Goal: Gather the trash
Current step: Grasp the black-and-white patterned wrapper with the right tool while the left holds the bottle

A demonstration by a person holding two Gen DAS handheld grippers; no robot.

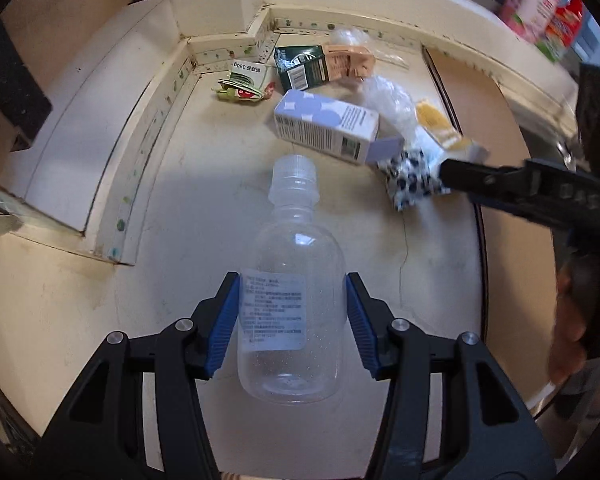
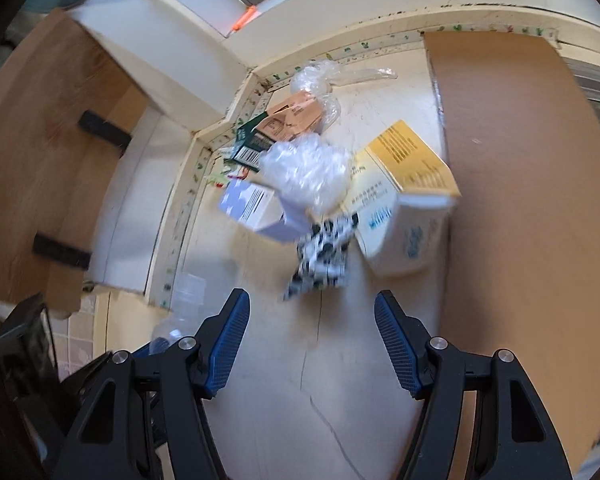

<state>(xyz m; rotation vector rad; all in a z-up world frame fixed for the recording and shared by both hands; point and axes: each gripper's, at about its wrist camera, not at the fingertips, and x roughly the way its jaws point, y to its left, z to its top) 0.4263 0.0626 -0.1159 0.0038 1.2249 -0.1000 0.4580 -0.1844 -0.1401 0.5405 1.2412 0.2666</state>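
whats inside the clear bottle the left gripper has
The clear bottle looks empty: only tiny droplets cling inside, and the surface shows through it. Its white label covers part of the interior, and the cap hides the neck.

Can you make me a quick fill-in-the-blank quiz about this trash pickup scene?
1. The left gripper is shut on a clear plastic ____.
2. The right gripper has ____ between its fingers.
3. The bottle's cap is ____.
4. The purple-and-white box lies on its ____.

Missing words: bottle; nothing; on; side
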